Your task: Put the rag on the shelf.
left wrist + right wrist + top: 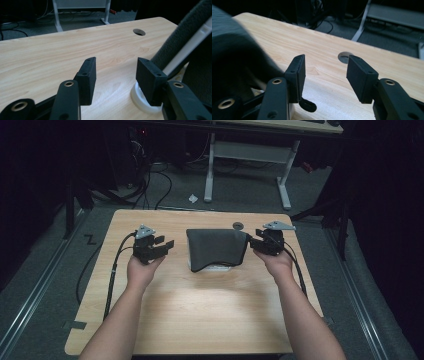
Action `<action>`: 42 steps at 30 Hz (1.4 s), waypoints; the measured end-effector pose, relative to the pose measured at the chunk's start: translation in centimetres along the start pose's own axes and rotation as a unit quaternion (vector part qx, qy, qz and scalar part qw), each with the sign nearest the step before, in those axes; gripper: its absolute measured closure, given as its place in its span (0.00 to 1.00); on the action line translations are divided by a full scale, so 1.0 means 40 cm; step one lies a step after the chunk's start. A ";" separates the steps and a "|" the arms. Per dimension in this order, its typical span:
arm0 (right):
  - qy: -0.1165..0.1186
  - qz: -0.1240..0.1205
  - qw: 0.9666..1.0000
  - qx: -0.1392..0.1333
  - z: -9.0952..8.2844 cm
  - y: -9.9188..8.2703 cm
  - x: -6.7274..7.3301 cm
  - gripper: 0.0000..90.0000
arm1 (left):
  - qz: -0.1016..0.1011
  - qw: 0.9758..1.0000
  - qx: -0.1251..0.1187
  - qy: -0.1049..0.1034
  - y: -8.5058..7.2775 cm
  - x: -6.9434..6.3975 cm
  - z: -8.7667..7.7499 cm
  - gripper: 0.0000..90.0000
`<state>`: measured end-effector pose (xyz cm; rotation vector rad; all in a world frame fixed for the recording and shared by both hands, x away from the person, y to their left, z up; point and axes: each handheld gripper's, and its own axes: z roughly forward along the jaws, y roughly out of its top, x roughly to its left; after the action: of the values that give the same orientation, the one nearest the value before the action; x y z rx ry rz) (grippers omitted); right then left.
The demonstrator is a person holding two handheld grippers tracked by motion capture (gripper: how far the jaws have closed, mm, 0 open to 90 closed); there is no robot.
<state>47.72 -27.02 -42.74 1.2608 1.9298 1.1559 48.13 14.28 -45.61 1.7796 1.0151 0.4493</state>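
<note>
High view: pale wood-grain rectangular tabletop (200, 305) w/ rounded corners, on grey carpet in a dark room; a white-legged desk frame (247, 162) stands beyond the far edge, black cables on the floor at far left. A round cable hole (238, 225) sits near the far edge, centre-right. The dark grey cloth draped over a white stand (216, 247) is at the middle of the far half, its white base (216, 267) peeking out on the near side. Left gripper (163, 245) is just left of the cloth, apart from it, jaws wide w/ nothing between. Right gripper (252, 242) is at the cloth's right edge; contact can't be told here.

Left gripper view: jaws spread, bare wood between, white base and cloth beside the right jaw.

Right gripper view: jaws wide, empty, cloth off to the left, hole ahead.

Near half of the tabletop is bare wood; free strips run along both side edges.
</note>
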 end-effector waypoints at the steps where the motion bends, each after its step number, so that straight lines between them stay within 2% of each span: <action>1: 0.000 -0.001 1.000 -0.004 -0.007 -0.003 0.003 0.55 | 0.001 1.000 0.001 -0.001 -0.005 -0.001 -0.007 0.56; 5: 0.000 -0.012 1.000 0.002 -0.036 -0.014 0.017 0.54 | 0.004 1.000 0.000 -0.003 -0.027 -0.008 -0.035 0.56; 7: -0.002 -0.016 1.000 -0.013 -0.054 -0.024 0.028 0.54 | 0.004 1.000 0.000 -0.006 -0.040 -0.015 -0.049 0.56; 8: 0.000 -0.016 1.000 -0.011 -0.062 -0.027 0.034 0.54 | 0.004 1.000 -0.001 -0.008 -0.047 -0.020 -0.056 0.55; 15: -0.001 -0.049 0.999 -0.024 -0.116 -0.072 0.089 0.53 | 0.004 1.000 0.000 -0.029 -0.106 -0.065 -0.101 0.55; 16: -0.001 -0.050 0.999 -0.019 -0.123 -0.078 0.098 0.53 | 0.004 0.999 -0.001 -0.032 -0.116 -0.073 -0.106 0.54; 19: 0.003 -0.046 0.998 -0.040 -0.149 -0.107 0.122 0.53 | 0.006 0.999 0.008 -0.047 -0.148 -0.102 -0.116 0.54; 21: 0.009 -0.043 0.998 -0.034 -0.162 -0.125 0.138 0.53 | 0.013 0.998 0.016 -0.053 -0.171 -0.122 -0.121 0.54; 24: 0.010 -0.053 0.998 -0.028 -0.174 -0.162 0.170 0.53 | 0.012 0.997 0.028 -0.065 -0.208 -0.152 -0.125 0.53; 27: 0.018 -0.064 0.998 -0.011 -0.177 -0.206 0.206 0.53 | 0.033 0.996 0.051 -0.068 -0.246 -0.185 -0.128 0.53; 29: 0.025 -0.069 0.997 -0.001 -0.181 -0.236 0.232 0.52 | 0.045 0.994 0.068 -0.073 -0.269 -0.206 -0.136 0.51; 31: 0.036 -0.070 0.997 0.007 -0.186 -0.268 0.256 0.52 | 0.040 0.993 0.073 -0.084 -0.294 -0.229 -0.150 0.51; 32: 0.039 -0.074 0.996 0.014 -0.188 -0.287 0.269 0.52 | 0.040 0.993 0.073 -0.084 -0.294 -0.229 -0.150 0.51; 33: 0.036 -0.080 0.996 0.018 -0.192 -0.308 0.280 0.52 | 0.046 0.992 0.081 -0.090 -0.314 -0.259 -0.157 0.51; 34: 0.034 -0.080 0.996 0.020 -0.196 -0.328 0.288 0.53 | 0.059 0.990 0.088 -0.091 -0.317 -0.274 -0.156 0.50; 36: 0.045 -0.087 0.994 0.045 -0.196 -0.348 0.299 0.52 | 0.085 0.989 0.087 -0.090 -0.314 -0.295 -0.151 0.49; 37: 0.045 -0.097 0.993 0.047 -0.195 -0.353 0.304 0.53 | 0.090 0.988 0.086 -0.087 -0.311 -0.296 -0.148 0.48; 39: 0.047 -0.102 0.992 0.049 -0.190 -0.357 0.306 0.53 | 0.083 0.989 0.083 -0.086 -0.308 -0.292 -0.146 0.48; 40: 0.048 -0.099 0.993 0.050 -0.186 -0.356 0.305 0.53 | 0.060 0.991 0.076 -0.093 -0.303 -0.275 -0.145 0.48; 42: 0.048 -0.096 0.993 0.049 -0.179 -0.354 0.303 0.52 | 0.052 0.992 0.075 -0.089 -0.303 -0.259 -0.149 0.48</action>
<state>30.88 -21.16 -51.73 1.0566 2.1489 1.0515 32.77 11.24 -52.29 1.9749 0.8528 0.2770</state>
